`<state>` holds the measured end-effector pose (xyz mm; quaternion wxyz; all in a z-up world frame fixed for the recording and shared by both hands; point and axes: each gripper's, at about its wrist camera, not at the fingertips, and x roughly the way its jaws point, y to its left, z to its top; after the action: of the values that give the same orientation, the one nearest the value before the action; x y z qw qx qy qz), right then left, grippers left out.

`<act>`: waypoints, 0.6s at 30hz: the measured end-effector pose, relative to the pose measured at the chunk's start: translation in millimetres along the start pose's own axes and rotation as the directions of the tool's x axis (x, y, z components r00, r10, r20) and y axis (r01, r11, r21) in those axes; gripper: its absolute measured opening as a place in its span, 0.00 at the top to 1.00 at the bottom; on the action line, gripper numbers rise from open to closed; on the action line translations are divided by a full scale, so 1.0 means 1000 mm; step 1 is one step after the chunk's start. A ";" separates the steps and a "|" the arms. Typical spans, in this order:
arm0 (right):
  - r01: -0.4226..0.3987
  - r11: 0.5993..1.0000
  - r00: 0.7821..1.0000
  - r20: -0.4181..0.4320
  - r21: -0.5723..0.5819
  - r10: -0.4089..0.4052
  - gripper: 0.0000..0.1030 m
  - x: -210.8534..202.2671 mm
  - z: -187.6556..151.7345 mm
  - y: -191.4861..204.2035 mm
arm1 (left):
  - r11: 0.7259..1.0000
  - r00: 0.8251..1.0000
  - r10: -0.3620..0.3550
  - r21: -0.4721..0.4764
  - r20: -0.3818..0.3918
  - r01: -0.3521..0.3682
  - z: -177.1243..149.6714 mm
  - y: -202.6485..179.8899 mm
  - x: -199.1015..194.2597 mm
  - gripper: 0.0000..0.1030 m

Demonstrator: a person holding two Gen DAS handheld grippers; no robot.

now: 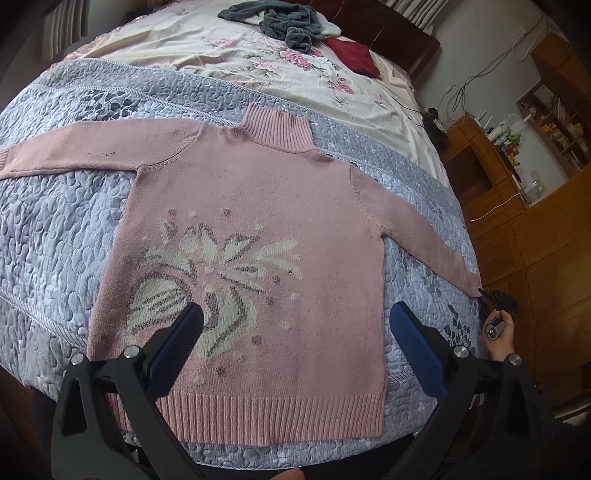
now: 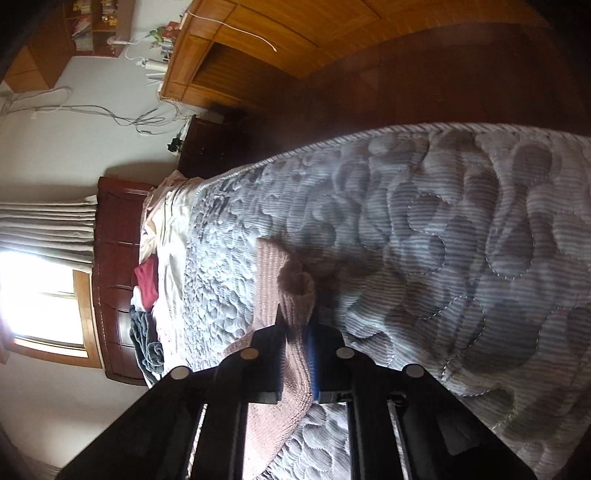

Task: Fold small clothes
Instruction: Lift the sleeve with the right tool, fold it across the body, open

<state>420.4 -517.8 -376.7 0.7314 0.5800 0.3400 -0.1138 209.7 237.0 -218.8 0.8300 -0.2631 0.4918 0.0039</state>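
One pink sweater (image 1: 255,229) is lying flat, front up, on the blue quilted bedspread (image 1: 55,229), both sleeves spread out. My left gripper (image 1: 295,321) is hovering over the hem, jaws released, nothing between them. At twelve o'clock, well apart, one grey-green pile (image 1: 284,22) and one dark red cloth (image 1: 352,55) are sitting on the floral sheet (image 1: 236,62). At four o'clock my right gripper (image 2: 297,328) is pinching the right sleeve's cuff (image 2: 291,291) at the bed's edge, jaws clenched.

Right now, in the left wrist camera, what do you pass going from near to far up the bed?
Left gripper → pink sweater → blue-grey quilt → floral sheet → dark red cloth → teal-grey towel pile.
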 end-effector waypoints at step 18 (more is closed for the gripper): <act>-0.025 0.722 0.998 0.027 -0.692 0.061 0.94 -0.043 -0.162 0.267 | 0.993 0.997 -0.083 -0.089 0.002 0.083 0.042 0.055 -0.011 0.03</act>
<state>478.6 -297.5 -159.3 0.9052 0.2709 0.3265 0.0242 223.3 305.5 -218.0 0.8166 -0.3201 0.4803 -0.0090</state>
